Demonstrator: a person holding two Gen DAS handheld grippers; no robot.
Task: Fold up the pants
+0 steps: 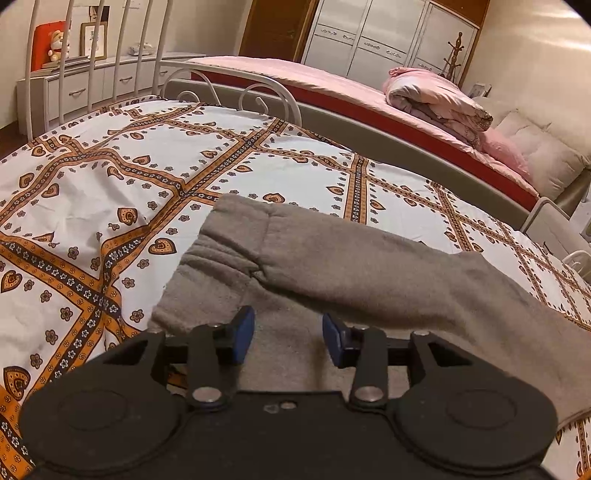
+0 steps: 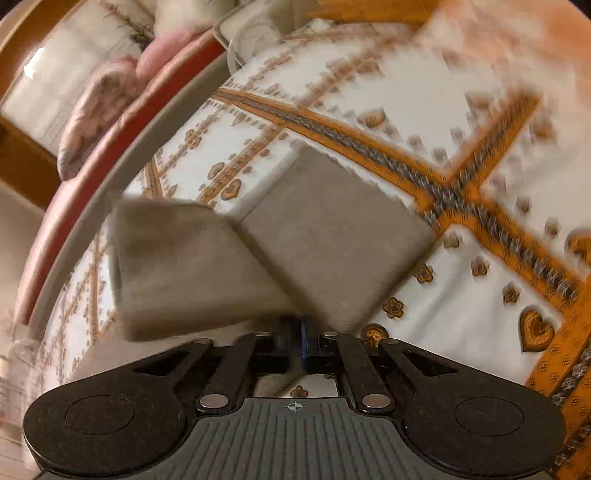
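Grey fleece pants (image 1: 351, 266) lie on a patterned bedspread (image 1: 110, 184). One leg runs from the waist end at upper left toward the lower right, raised a little there with a shadow under it. My left gripper (image 1: 288, 332) hovers over the pants near the crotch, its blue pads apart and pressing on nothing. In the blurred right wrist view, my right gripper (image 2: 303, 332) has its pads together, and the grey pants (image 2: 332, 229) rise from between them in two flaps, the left flap lifted off the bedspread (image 2: 443, 110).
A white metal bed rail (image 1: 236, 85) borders the far side. Beyond it stands a second bed with a pink cover (image 1: 295, 74), a folded quilt (image 1: 436, 99) and pillows. A white wardrobe (image 1: 388, 33) and a low dresser (image 1: 74, 85) line the walls.
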